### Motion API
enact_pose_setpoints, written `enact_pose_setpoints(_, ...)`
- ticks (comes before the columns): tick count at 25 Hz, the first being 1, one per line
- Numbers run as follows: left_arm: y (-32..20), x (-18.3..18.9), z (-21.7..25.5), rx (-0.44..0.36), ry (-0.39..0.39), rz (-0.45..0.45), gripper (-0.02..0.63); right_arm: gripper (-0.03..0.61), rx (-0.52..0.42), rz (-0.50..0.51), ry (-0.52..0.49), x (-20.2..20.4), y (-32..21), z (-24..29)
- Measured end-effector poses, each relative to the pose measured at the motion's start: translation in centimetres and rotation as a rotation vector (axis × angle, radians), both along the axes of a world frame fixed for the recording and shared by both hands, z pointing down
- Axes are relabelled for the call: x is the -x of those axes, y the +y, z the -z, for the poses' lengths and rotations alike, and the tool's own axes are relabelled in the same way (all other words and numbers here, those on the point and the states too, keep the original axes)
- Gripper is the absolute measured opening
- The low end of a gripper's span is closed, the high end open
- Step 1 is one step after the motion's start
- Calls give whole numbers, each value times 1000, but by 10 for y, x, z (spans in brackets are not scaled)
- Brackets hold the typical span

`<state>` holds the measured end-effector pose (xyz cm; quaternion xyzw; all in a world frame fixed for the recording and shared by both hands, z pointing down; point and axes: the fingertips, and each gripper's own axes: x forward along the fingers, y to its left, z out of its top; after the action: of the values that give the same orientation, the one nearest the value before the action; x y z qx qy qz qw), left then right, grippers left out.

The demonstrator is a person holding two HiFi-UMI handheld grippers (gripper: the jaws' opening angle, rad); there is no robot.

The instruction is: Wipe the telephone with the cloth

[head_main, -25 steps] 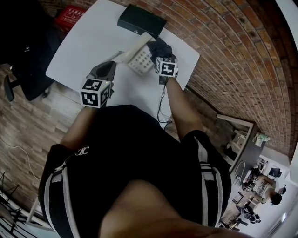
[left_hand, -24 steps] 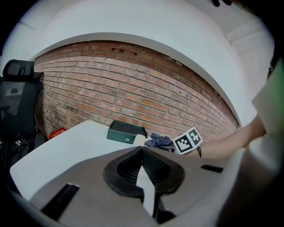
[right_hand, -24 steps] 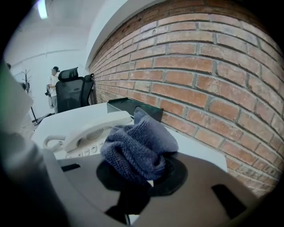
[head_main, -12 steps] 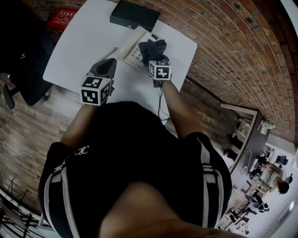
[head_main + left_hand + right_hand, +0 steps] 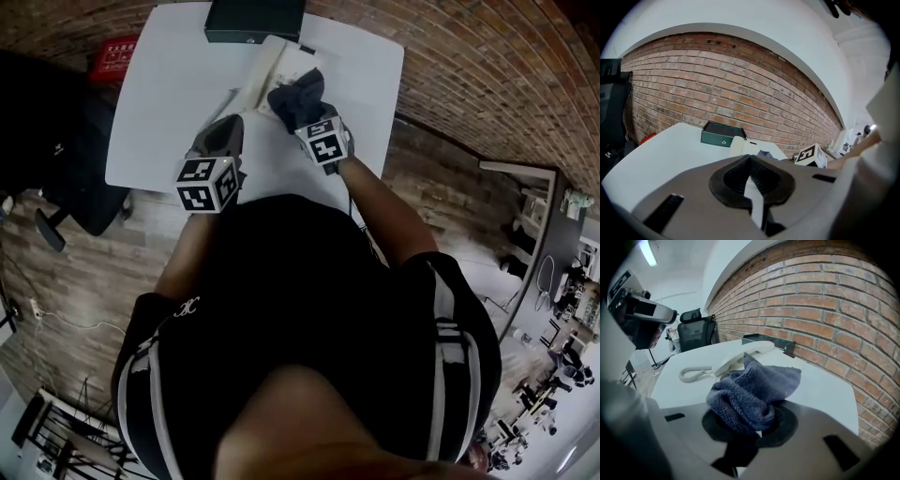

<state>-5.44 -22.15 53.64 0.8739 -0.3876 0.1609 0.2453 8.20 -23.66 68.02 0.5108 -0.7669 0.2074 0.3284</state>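
Observation:
A white telephone (image 5: 279, 64) with its handset (image 5: 740, 359) and coiled cord (image 5: 693, 374) lies at the far side of the white table (image 5: 169, 94). A dark blue-grey cloth (image 5: 298, 97) rests against the telephone's near right part. My right gripper (image 5: 307, 114) is shut on that cloth (image 5: 751, 397), which bulges out over the jaws and hides the fingertips. My left gripper (image 5: 227, 129) hovers over the table left of the telephone, shut with nothing between its pads (image 5: 751, 176). In the left gripper view the telephone (image 5: 744, 145) lies ahead.
A dark green box (image 5: 255, 19) stands at the table's far edge, just behind the telephone. A black office chair (image 5: 52, 141) stands at the left beside the table. A brick wall (image 5: 825, 305) runs along the table's right side. A red object (image 5: 117, 52) lies on the floor.
My right gripper has drawn the cloth leftward across the telephone. The head view has swung round. My left gripper has kept its place beside the telephone.

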Motion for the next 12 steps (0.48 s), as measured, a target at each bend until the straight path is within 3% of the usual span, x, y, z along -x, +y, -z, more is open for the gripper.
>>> enact_pose_setpoints(4,-1,-8,1,-1,1,-18,-7,60,13,23,-11,10,12,-6)
enact_pose_setpoints(7,0,-10,-2,7,3,-24,-7,58,25,105,-24,30,26,-9)
enact_pose_setpoints(12,0,-7,-6,14,-3,-24,-6,58,-13,211,85,49,31,-10)
